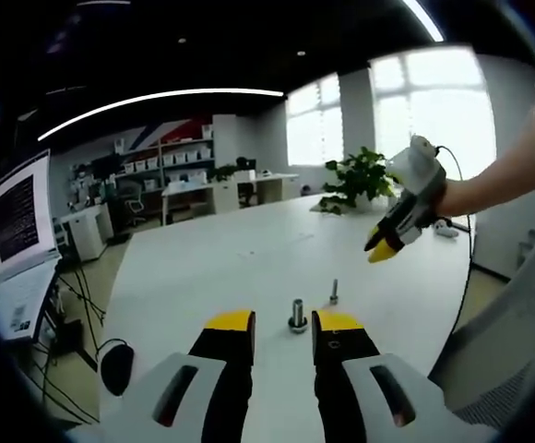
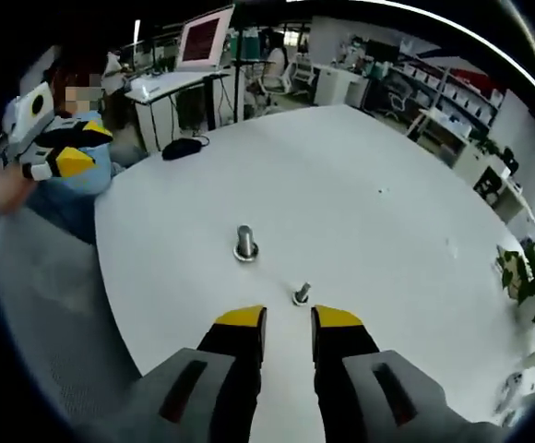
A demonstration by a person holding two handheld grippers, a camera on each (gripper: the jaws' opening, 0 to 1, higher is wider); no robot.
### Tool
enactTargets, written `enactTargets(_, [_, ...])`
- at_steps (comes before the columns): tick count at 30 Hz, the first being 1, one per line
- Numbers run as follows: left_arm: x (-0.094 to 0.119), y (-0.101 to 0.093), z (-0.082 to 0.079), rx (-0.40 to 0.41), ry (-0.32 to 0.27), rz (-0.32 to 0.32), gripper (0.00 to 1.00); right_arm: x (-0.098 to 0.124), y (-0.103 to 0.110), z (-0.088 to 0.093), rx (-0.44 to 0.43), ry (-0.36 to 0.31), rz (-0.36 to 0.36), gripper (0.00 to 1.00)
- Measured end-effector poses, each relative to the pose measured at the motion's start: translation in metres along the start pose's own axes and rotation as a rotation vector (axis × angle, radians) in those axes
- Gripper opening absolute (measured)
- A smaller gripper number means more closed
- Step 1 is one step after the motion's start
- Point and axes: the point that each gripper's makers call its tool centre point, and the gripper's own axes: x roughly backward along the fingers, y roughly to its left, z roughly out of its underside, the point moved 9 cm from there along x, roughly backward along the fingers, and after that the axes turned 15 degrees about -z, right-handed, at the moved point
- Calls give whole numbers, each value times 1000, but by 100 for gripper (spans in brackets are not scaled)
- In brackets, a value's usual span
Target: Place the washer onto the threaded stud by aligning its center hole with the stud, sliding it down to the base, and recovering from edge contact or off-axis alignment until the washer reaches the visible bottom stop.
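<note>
Two upright metal studs stand on the white table (image 1: 221, 268). The thicker stud (image 1: 297, 314) has a wider ring at its foot, and I cannot tell whether that ring is a loose washer. It stands just beyond my left gripper (image 1: 283, 328), whose yellow-tipped jaws are open and hold nothing. The thinner stud (image 1: 334, 292) is a little farther and to the right. My right gripper (image 1: 385, 245) hovers above the table on the right, held by a hand. In the right gripper view my right gripper (image 2: 289, 325) is open and empty, with the thin stud (image 2: 302, 293) just ahead and the thick stud (image 2: 245, 244) beyond.
The left gripper (image 2: 62, 152) hovers off the table's edge at the left. A black mouse (image 2: 183, 146) lies near the far edge of the table (image 2: 387, 231). A potted plant (image 1: 360, 177) stands at the table's far end, and a monitor (image 1: 18, 217) is off to the left.
</note>
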Motion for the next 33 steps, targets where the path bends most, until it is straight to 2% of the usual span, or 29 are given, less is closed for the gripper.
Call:
enactTargets(5, [1, -1, -1, -3, -7, 5, 23, 25, 14, 10, -96, -181, 48, 24])
enactTargets(6, [1, -1, -1, -4, -9, 6, 23, 33, 16, 9, -97, -245, 71, 24])
enactTargets(9, [0, -1, -2, -8, -11, 10, 23, 47, 23, 11, -133, -321, 89, 25])
enactTargets(11, [0, -2, -3, 0, -12, 11, 23, 55, 27, 15, -138, -332, 108, 27])
enactTargets(14, [0, -1, -3, 5, -14, 11, 23, 65, 34, 19, -207, -435, 112, 32])
enactTargets(16, [0, 1, -5, 12, -17, 9, 23, 73, 40, 26, -228, -481, 139, 34])
enactTargets(21, [4, 9, -12, 53, -14, -7, 25, 86, 51, 35, -225, -539, 181, 34])
enactTargets(22, [5, 9, -14, 59, -19, -8, 26, 91, 53, 34, -202, -581, 200, 34])
enactTargets(28, [12, 15, -22, 67, -39, -12, 27, 103, 60, 37, -193, -676, 229, 39])
enactTargets(31, [18, 23, -20, 69, -41, -24, 27, 99, 63, 47, -287, -625, 222, 42])
enactTargets(33, [24, 28, -21, 76, -57, -29, 27, 100, 64, 51, -279, -618, 238, 45])
